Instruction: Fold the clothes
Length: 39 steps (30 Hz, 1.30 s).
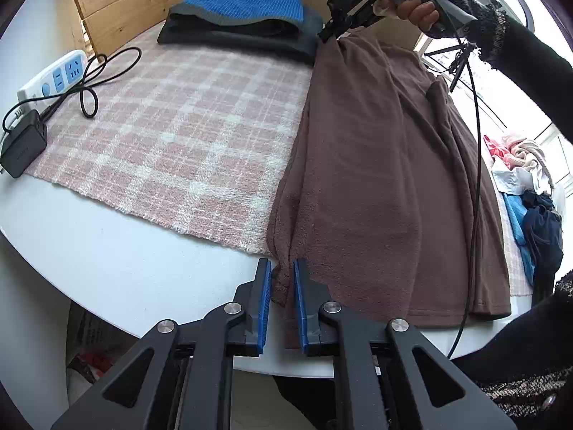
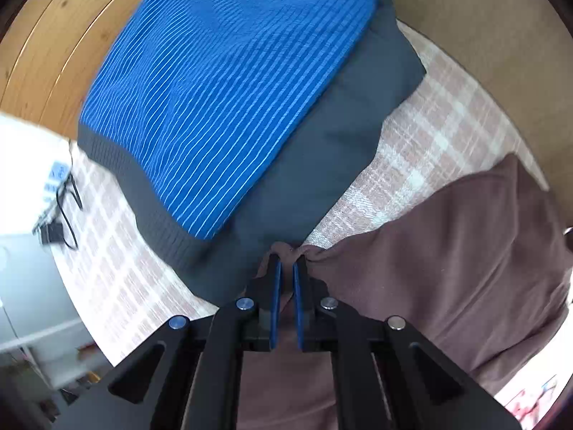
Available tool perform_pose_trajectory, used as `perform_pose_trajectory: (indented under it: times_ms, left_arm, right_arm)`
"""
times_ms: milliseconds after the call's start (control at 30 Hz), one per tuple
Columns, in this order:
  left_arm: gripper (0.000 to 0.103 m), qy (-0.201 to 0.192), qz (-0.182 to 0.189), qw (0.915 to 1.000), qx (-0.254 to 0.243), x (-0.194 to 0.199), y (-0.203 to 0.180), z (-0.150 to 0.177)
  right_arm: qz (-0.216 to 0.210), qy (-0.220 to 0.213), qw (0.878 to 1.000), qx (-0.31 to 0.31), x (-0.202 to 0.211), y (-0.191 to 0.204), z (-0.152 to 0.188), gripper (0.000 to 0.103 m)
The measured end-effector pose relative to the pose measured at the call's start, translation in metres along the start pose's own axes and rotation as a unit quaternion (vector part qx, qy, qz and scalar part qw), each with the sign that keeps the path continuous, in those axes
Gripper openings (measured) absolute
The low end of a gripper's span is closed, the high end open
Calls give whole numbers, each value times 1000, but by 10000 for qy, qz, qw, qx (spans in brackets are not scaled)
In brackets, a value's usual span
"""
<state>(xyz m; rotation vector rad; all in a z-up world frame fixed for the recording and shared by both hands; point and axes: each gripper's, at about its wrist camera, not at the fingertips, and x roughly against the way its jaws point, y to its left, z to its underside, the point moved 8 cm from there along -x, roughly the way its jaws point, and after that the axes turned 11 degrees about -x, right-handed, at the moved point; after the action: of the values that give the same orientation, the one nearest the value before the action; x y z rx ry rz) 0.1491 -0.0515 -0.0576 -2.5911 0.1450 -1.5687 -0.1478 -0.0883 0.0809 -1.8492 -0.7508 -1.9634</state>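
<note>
White plastic first: a power strip [image 1: 53,75] and black adapter [image 1: 23,148] sit at the far left of your bench [image 1: 118,261], left of the pink plaid cloth [image 1: 172,136]. Right of that cloth's middle lies the brown garment [image 1: 376,179], lengthwise along it. Your left gripper [image 1: 281,279] is clenched on the garment's near corner at the bench edge. Your right gripper [image 2: 285,276] pinches the far corner, lifted just beside the folded stack [image 2: 322,165] topped by a blue striped piece [image 2: 222,89]. Unfolded clothes [image 1: 526,179] pile further right.
</note>
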Motion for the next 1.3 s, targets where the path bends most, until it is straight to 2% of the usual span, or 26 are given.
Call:
perform_pose_trajectory:
  times_ms: [67,100,200,333,400,433,533,567,600,633,700,833,933,967,1000,1033,1133,1167,1200,1300]
  left_arm:
    - [19,83,-36,9999,120,1,6,3]
    - [18,178,-41,9996,221,1,11,6]
    - [16,71,21,9988,482,7,16,8]
    - [16,109,105,9995,292,9,1,13]
    - [16,157,138,9996,214,6,-7,16]
    - [16,180,155,9995,187,4,-9,17]
    - [16,257,129,9995,110,-2,-13,20]
    - [16,273,134,9995,102,-3,-13,20]
    - [16,288,143,9994,96,-4,-14,21]
    - [15,275,136,9995,94,-3,-14,20]
    - [9,157,203,9996,100,6,-18,16]
    - [10,-23,94,9998,151,17,-15,8]
    - [26,-58,-106,9997,210,14,-2,3]
    - [40,-67,-179,9995,235,13,3,2]
    - [47,-38,-333,9991,263,10,11,2]
    - [48,15,-331,9991,275,6,14,1]
    - [41,187,-195,9995,172,-8,14,2]
    - [27,242,-177,9995,77,-12,11,3]
    - [19,297,-164,9994,-23,-15,7,4]
    - [13,216,-202,9994,-205,-13,1,0]
  right_arm:
    - [298,17,9985,450,2,6,6,9]
    - [411,-10,9975,574,4,8,8,12]
    - [364,-92,9978,542,9,12,13,16]
    - [343,-45,9985,418,6,18,14,17]
    - [199,25,9994,265,5,21,15,25]
    - [124,68,9997,197,5,23,16,25]
    - [300,171,9993,141,-4,23,20,25]
    - [353,180,9991,134,-8,22,22,23]
    - [395,160,9990,142,-12,22,26,10]
    - [422,112,9989,166,-13,20,27,7]
    - [451,-6,9987,223,-10,18,27,6]
    - [520,-197,9982,204,5,15,26,6]
    - [547,-282,9979,178,7,17,22,6]
    - [568,-283,9978,173,4,18,22,6]
    - [588,-284,9977,168,2,19,21,6]
    - [637,-267,9974,193,-2,20,22,6]
    - [608,-220,9977,193,-7,22,22,7]
    - [586,-206,9979,186,-8,22,22,7]
    - [549,-206,9982,157,-7,22,21,7]
    - [405,-254,9988,44,-3,20,18,7]
